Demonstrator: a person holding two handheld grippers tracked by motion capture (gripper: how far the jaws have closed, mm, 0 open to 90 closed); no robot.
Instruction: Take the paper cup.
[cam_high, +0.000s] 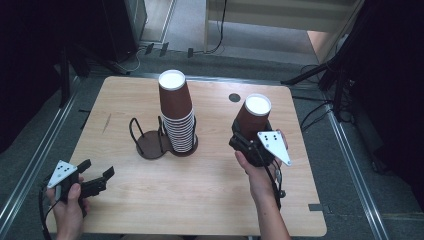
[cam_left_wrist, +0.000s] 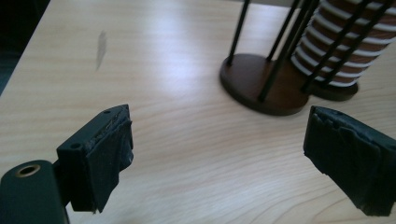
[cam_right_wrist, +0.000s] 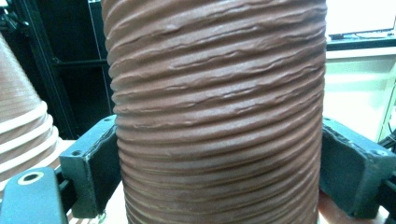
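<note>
The right gripper (cam_high: 250, 142) pinches a brown ribbed paper cup (cam_high: 253, 117), upside down, at the table's (cam_high: 210, 200) right side. To its left a cup stack (cam_high: 178, 117) stands in a wire holder (cam_high: 150, 142). The left gripper (cam_high: 95, 182), near left, is spread with nothing between its jaws.

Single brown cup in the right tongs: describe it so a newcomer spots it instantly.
Start at the light wooden table, then go to its right half, away from the dark round wire-post cup holder near the middle. There the right tongs grip a single brown ribbed paper cup, upside down with its white base up. Unlike the tall stack of matching brown cups in the holder, it stands alone.
</note>
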